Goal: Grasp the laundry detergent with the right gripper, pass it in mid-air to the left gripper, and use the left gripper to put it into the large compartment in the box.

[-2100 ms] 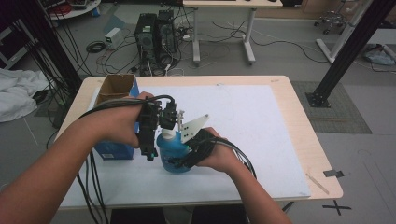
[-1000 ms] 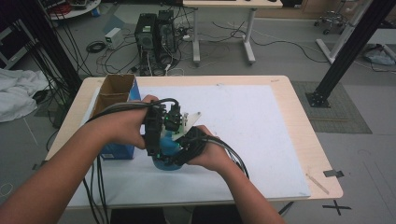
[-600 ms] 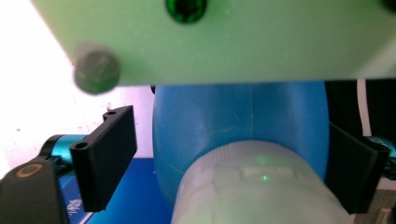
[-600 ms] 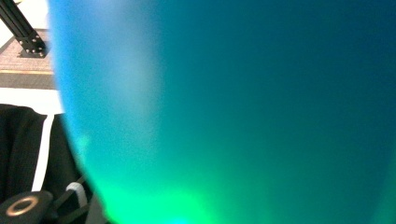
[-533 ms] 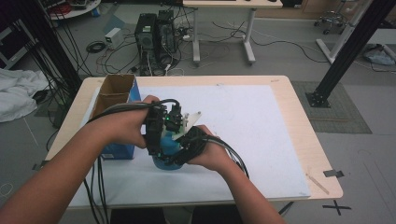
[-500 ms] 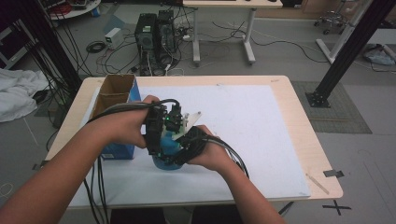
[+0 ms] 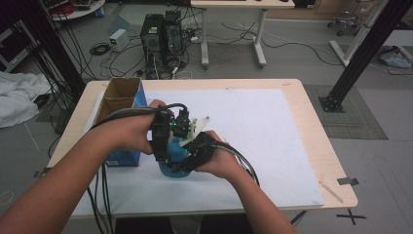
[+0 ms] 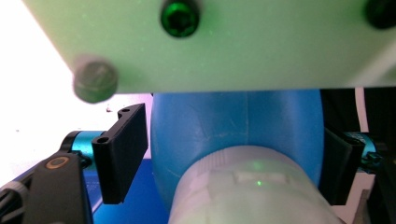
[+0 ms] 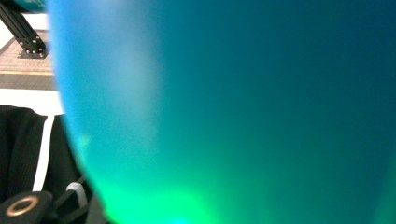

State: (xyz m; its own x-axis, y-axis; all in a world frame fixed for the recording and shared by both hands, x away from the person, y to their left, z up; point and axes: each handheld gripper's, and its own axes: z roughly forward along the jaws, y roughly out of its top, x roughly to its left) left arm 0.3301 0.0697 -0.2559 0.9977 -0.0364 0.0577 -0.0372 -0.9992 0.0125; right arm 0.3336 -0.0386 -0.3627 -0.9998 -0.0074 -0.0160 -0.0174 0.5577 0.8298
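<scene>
A blue bottle (image 7: pixel 174 165) with a white cap (image 8: pixel 252 186) stands left of the table's middle, squeezed between both hands. My left gripper (image 7: pixel 166 145) comes down on it from above. In the left gripper view its black fingers (image 8: pixel 122 156) press either side of the bottle (image 8: pixel 233 126) just beyond the cap. My right gripper (image 7: pixel 189 157) holds the bottle's body from the right, its grey plate (image 7: pixel 196 128) sticking up beside the left gripper. In the right gripper view the blue wall of the bottle (image 9: pixel 233 107) sits so close that the jaws are hidden.
An open cardboard box (image 7: pixel 119 100) with a blue side stands at the table's left, touching my left hand. A white sheet (image 7: pixel 258 131) covers most of the wooden table (image 7: pixel 316 126). Cables trail from both grippers over the near edge.
Two seconds ago the left gripper stood higher and the white cap showed under it; it has since dropped over the cap. In the last second both hands have barely moved.
</scene>
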